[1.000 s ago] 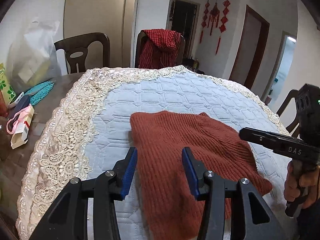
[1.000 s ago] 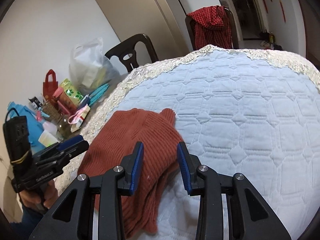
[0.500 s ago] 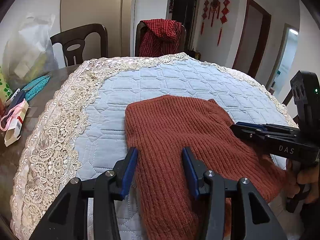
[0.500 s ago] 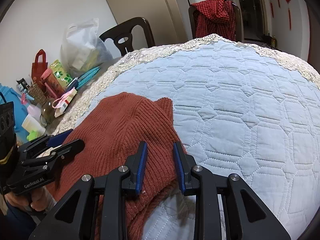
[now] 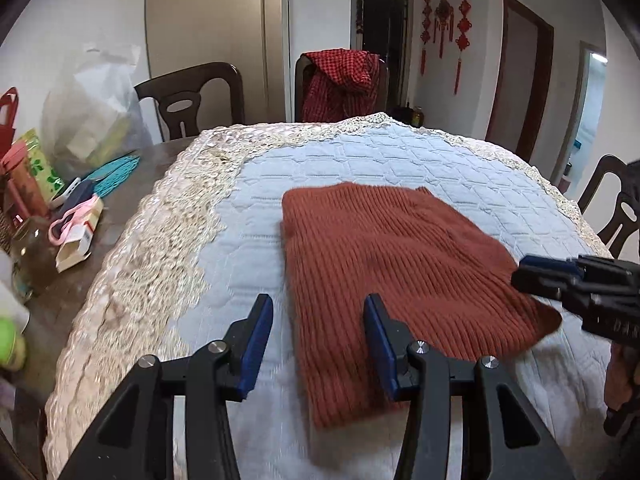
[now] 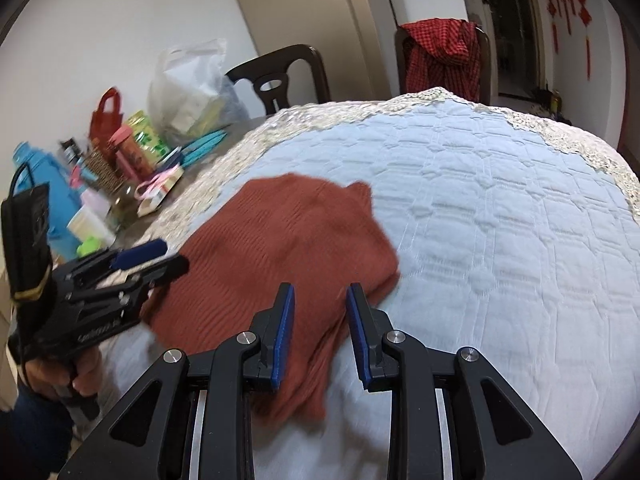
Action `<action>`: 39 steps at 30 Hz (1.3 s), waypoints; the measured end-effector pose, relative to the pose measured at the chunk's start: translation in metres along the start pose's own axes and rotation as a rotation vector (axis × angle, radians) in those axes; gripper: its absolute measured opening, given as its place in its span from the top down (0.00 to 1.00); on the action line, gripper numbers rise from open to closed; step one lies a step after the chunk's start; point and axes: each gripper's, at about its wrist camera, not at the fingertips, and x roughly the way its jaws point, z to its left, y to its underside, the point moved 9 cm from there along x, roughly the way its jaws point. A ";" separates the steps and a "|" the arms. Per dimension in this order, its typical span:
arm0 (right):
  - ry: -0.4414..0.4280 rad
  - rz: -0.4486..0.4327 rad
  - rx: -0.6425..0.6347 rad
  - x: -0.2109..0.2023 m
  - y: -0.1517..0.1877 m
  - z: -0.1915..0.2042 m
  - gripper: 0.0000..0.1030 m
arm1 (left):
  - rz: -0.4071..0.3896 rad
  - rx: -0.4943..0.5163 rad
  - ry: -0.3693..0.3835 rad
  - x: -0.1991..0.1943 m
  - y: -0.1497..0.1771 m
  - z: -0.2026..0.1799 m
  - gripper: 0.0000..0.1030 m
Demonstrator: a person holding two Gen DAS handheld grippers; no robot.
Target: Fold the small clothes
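Note:
A rust-red ribbed knit garment lies flat on the pale blue quilted table cover; it also shows in the right wrist view. My left gripper is open and empty, just above the garment's near left edge. My right gripper is open and empty over the garment's near right edge. The right gripper shows from the side in the left wrist view, and the left gripper in the right wrist view.
The cover has a cream lace border. Boxes, bottles and a white plastic bag crowd the bare table at the left. Dark wooden chairs stand behind, one draped with a red checked cloth. Another chair stands at the right.
Both grippers have pulled back and up from the garment. The right gripper's jaws, nearly closed over the edge half a second ago, have opened wider. The garment lies flatter.

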 end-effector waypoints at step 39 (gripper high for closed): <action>0.157 0.116 -0.140 -0.012 0.084 0.020 0.52 | 0.131 -0.047 -0.099 -0.023 0.084 0.006 0.35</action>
